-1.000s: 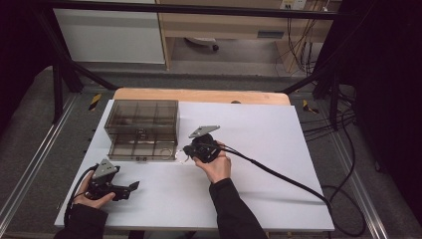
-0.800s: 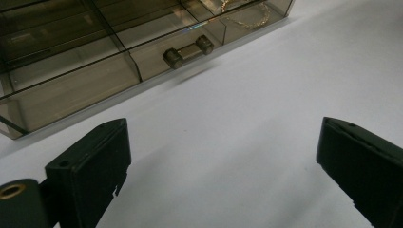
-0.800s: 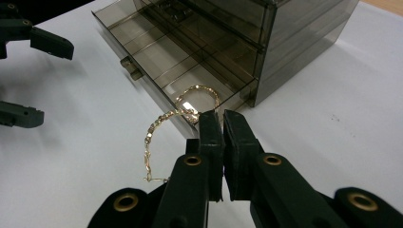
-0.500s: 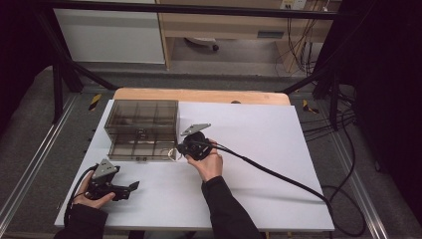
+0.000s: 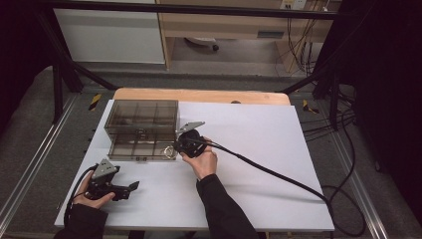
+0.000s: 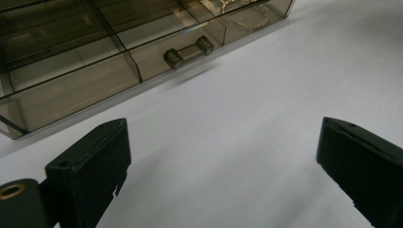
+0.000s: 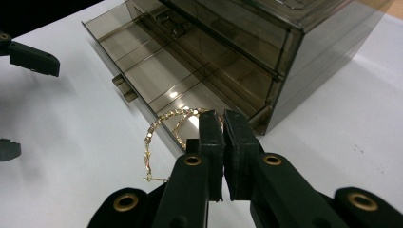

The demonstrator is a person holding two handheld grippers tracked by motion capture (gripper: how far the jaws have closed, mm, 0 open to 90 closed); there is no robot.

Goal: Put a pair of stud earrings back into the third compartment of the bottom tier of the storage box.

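Observation:
A smoked clear drawer box [image 5: 142, 117] stands at the table's back left, its bottom drawer [image 5: 137, 149] pulled out toward me. My right gripper [image 5: 175, 145] is shut on a thin gold chain [image 7: 159, 130] at the drawer's right end. The chain [image 5: 168, 151] hangs in loops over the drawer's front corner, partly above the end compartment and partly outside the front wall. In the left gripper view the chain [image 6: 242, 21] glints behind the drawer's handle [image 6: 188, 51]. My left gripper [image 5: 133, 186] rests open near the front left of the table, with nothing between its jaws [image 6: 223, 156].
The white table top [image 5: 259, 149] stretches to the right of the box. A black cable [image 5: 278, 177] trails from the right gripper across it to the floor. A wooden strip [image 5: 199, 95] edges the far side. The drawer's other compartments [image 7: 142, 66] look bare.
The right gripper has moved left with the chain, from the open table to the right end of the pulled-out drawer. The left gripper has stayed in place.

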